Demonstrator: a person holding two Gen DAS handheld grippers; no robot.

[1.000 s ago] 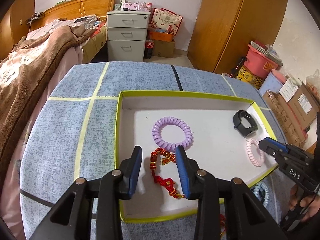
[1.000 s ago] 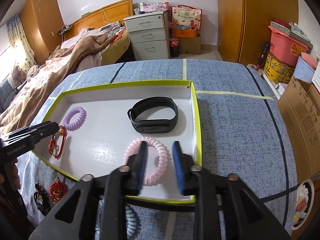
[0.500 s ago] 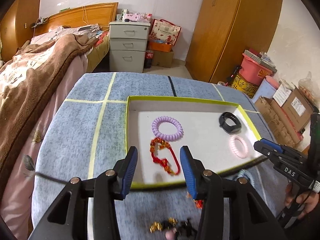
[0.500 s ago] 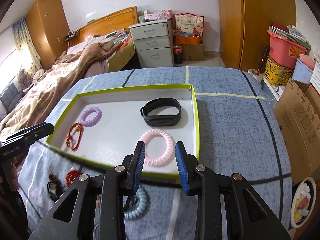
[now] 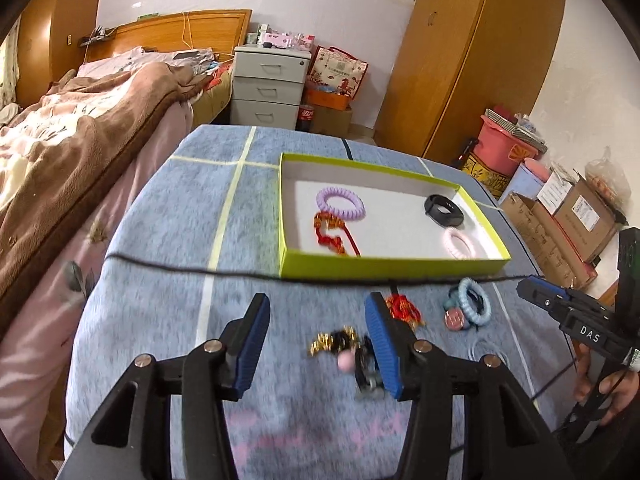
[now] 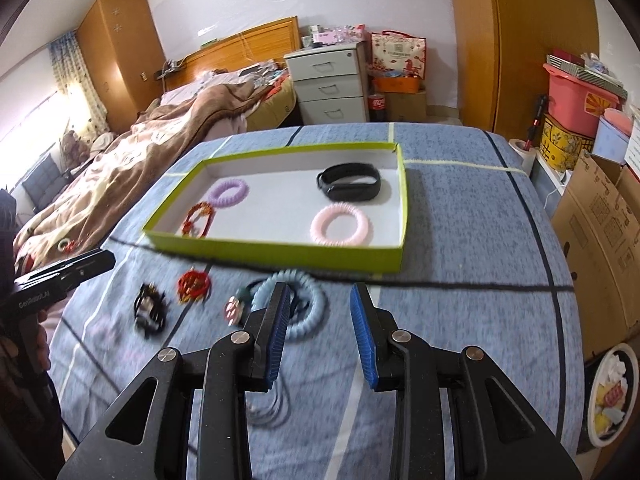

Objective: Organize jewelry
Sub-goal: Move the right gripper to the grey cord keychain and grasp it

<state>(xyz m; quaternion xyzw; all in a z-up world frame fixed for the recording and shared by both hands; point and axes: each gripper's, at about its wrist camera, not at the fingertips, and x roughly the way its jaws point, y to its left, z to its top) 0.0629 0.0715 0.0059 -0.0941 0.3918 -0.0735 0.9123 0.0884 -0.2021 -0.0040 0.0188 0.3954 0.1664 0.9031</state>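
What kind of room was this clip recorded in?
Most likely a home bedroom: a bed with a brown blanket and wooden headboard, a white drawer unit beside it, and a wooden wardrobe. The work surface is a blue-covered table.

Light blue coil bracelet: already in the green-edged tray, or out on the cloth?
Out. The light blue coil bracelet lies on the blue cloth, outside the tray's near wall.

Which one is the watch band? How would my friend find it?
Find the green-edged tray on the blue tablecloth. The black band lies in its far corner, just behind the pink coil ring. It is the tray's only smooth black thing; the rest are coloured.
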